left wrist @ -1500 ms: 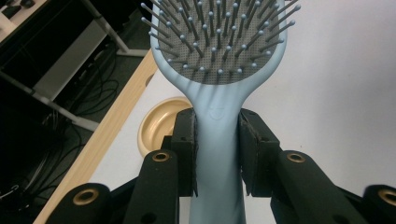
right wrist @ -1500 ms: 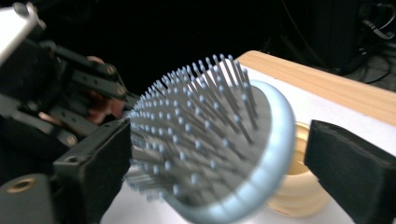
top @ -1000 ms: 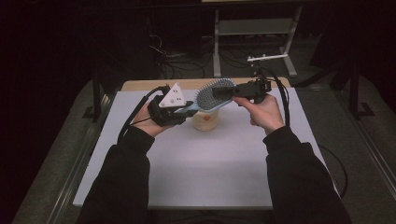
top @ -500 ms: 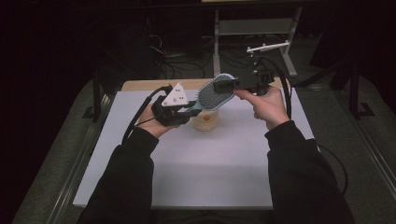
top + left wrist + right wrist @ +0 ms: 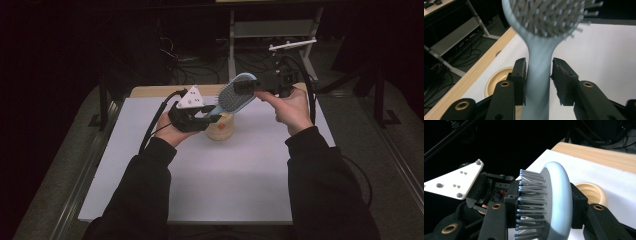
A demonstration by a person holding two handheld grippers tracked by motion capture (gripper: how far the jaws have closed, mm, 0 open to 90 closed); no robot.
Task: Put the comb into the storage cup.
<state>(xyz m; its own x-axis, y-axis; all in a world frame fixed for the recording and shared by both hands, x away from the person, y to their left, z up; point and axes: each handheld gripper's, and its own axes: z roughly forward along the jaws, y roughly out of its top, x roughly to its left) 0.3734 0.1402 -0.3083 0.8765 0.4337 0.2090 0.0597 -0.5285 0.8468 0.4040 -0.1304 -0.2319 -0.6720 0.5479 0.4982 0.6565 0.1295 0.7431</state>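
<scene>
Your right gripper (image 5: 248,90) is clamped across the head of the pale blue hairbrush (image 5: 236,94): in the right gripper view one jaw presses into the bristles and the other bears on the rounded back, and those jaws have just finished closing. Your left gripper (image 5: 212,112) straddles the handle; in the left gripper view one pad lies against the handle, a sliver of gap shows at the other, and the jaws have just been opening. The brush hangs in the air between your hands, head tilted up toward your right hand (image 5: 287,107), handle slanting down toward your left hand (image 5: 172,130). Directly beneath the handle stands a tan round cup (image 5: 220,126) on the white mat (image 5: 240,175), its open mouth just below your left gripper. The mat covers a wooden table (image 5: 150,91), whose bare edge shows at the far side. Beyond it, dark floor carries loose cables (image 5: 185,65) and a grey metal stand (image 5: 270,30), well apart from the work.
</scene>
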